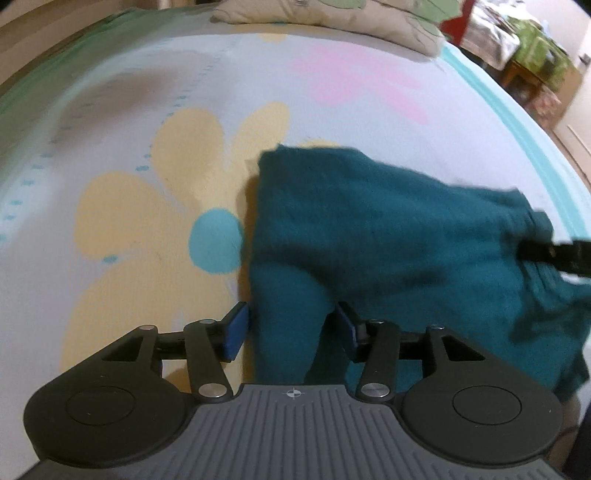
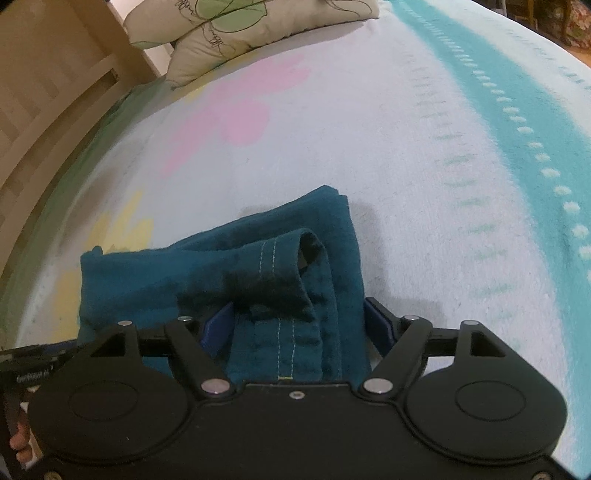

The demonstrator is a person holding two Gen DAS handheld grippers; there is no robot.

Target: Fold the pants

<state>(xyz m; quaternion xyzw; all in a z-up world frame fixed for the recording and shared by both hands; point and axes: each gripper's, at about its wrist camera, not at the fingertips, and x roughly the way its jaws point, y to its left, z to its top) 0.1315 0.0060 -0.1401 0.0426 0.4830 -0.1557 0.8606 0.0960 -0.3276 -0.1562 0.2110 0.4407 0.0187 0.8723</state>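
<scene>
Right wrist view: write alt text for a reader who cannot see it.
Folded teal pants lie on a pale flowered bedspread, and the open right gripper straddles their near end, blue pads on either side of the cloth without pressing it. A leaf-print pillow sits at the far end of the bed, and the left gripper shows at the lower left edge.

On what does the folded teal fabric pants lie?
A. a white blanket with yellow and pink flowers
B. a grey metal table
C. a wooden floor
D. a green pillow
A: the folded teal fabric pants rest on the white blanket with yellow and pink flowers.
</scene>
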